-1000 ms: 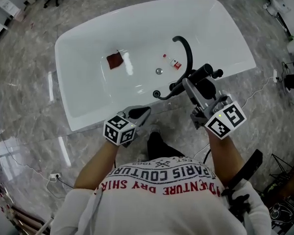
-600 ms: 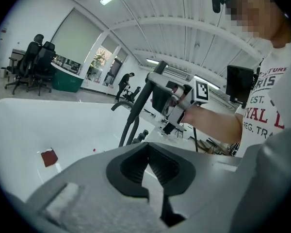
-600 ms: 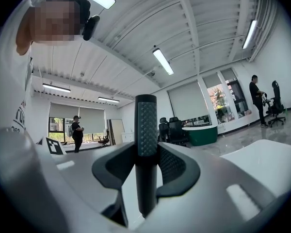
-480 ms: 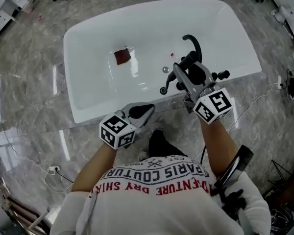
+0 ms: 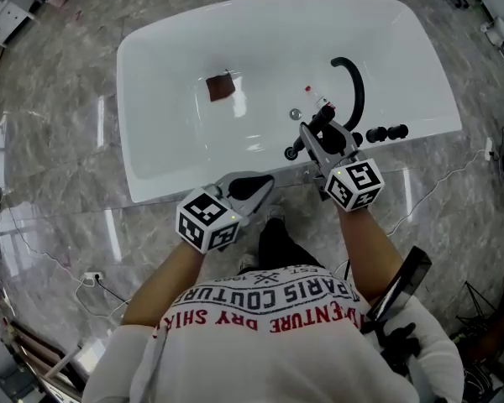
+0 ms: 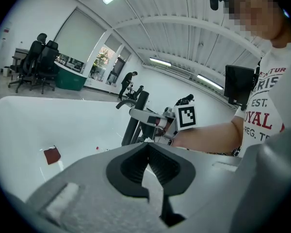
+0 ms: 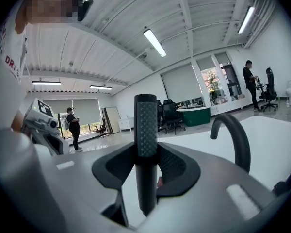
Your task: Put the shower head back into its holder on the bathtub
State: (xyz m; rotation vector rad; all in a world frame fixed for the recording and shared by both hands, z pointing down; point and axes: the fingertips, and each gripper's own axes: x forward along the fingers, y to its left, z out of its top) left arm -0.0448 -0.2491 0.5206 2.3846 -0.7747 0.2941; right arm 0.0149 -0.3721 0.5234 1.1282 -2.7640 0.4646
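**Right gripper.** The jaws of the right gripper (image 7: 145, 171) are clamped on the shower head (image 7: 145, 125), a black stick-shaped handset. It stands upright between the ribbed pads, with its dotted spray face turned toward the camera and its tip well above the jaws. In the head view the handset shows as a dark bar crossing the jaw tips at the near rim of the bathtub (image 5: 164, 133). It sits just beside the black arched spout (image 5: 355, 91) and the black knobs (image 5: 386, 133) of the tap fitting.

**Left gripper.** The jaws of the left gripper (image 6: 148, 166) are pressed together with nothing between them. The gripper hangs just outside the near rim, apart from the tap fitting, and takes no part in the work.

**Tub contents.** A small red patch (image 5: 221, 86) lies on the tub floor, well apart from the fitting.

**Progress.**
- Done: the handset is gripped and is close beside the tap fitting.
- Not done: the handset is not yet seated and is borne by the jaws alone.
- The holder itself cannot be picked out among the black parts.
- Remaining, as judged: line the handset up with the holder, lower it in, release the jaws and withdraw.
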